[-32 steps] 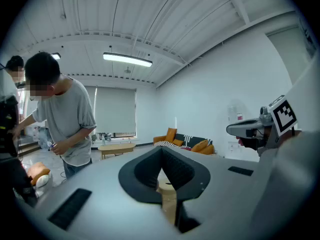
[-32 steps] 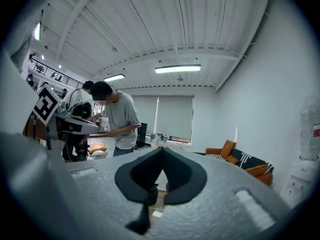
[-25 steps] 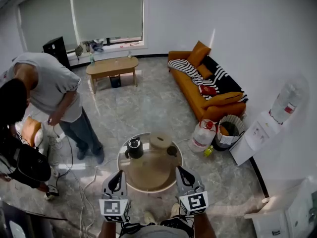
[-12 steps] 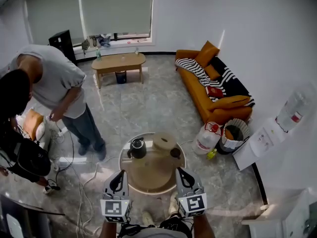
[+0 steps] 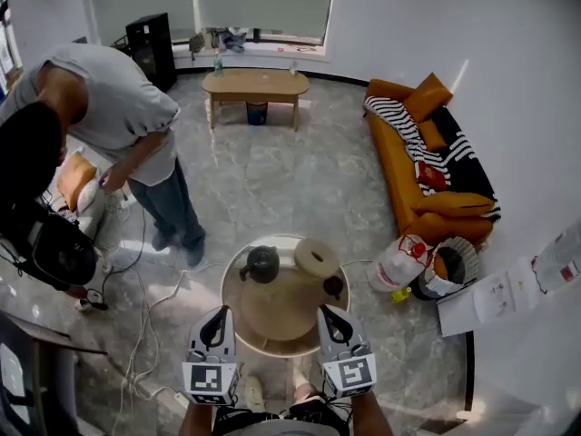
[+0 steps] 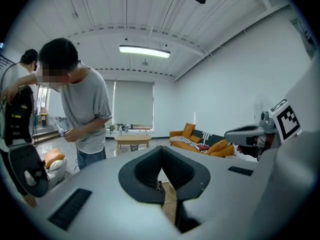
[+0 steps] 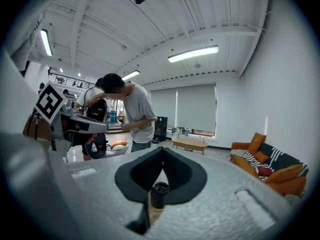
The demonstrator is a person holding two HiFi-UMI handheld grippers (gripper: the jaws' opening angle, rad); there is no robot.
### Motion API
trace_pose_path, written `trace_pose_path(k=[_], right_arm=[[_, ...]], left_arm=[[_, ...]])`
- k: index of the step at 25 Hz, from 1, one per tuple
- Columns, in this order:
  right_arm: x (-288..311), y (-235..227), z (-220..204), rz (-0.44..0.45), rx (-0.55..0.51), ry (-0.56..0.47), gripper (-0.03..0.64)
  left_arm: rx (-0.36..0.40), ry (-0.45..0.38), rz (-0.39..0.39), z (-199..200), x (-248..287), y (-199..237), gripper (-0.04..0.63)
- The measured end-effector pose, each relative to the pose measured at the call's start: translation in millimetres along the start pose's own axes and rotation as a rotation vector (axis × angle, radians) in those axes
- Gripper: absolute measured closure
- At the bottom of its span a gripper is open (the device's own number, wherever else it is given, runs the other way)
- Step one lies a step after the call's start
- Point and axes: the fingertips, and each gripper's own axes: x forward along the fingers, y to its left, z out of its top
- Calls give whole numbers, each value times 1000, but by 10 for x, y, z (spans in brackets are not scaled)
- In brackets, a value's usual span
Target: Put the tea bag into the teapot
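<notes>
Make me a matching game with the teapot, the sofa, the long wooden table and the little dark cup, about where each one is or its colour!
1. teapot
2. sofa
3. long wooden table
4. little dark cup

A. orange
B. by the window
C. right side of the round table
D. left side of the round table

Pairs: 1-D, 2-A, 3-B, 4-C

seeing black teapot (image 5: 260,263), tan wood round table (image 5: 277,314). sofa (image 5: 406,175) reading orange, throw (image 5: 395,116) on it running black-and-white stripes. bystander (image 5: 86,107) wearing grey tee (image 5: 127,116), blue jeans (image 5: 172,205). floor (image 5: 272,180) showing grey marbling. left gripper (image 5: 217,314) and right gripper (image 5: 329,312) carrying black-and-white square markers.
</notes>
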Motion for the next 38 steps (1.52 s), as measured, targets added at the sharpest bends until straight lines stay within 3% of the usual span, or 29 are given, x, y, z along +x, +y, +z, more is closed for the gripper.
trace_pose_path(k=[9,15,25,28,31,35,38], right_arm=[[915,-58,-480,203,3,53,617],[1354,34,-1002,289,8,141,617],[1864,122,-1946,340,5,235,617],[2004,136,-2239,349,1,259,617],[2122,179,-2534,359,-1,288,617],[2252,258,-2976,375,-8,325,617],[2326,324,-3307,387,-22,356,617]], left_arm=[[-72,71,128,-525,594,203,583],[-87,150,146,-1019,950,242,583],[-200,252,180,-1889,1339,372,583],[-158,262,166,-2221,1429,447,583],[-211,292,187,-2488,1534,499,583],[-157,301,172,-2898,1638,577,583],[-181,318,169,-3213,1694,601,583]])
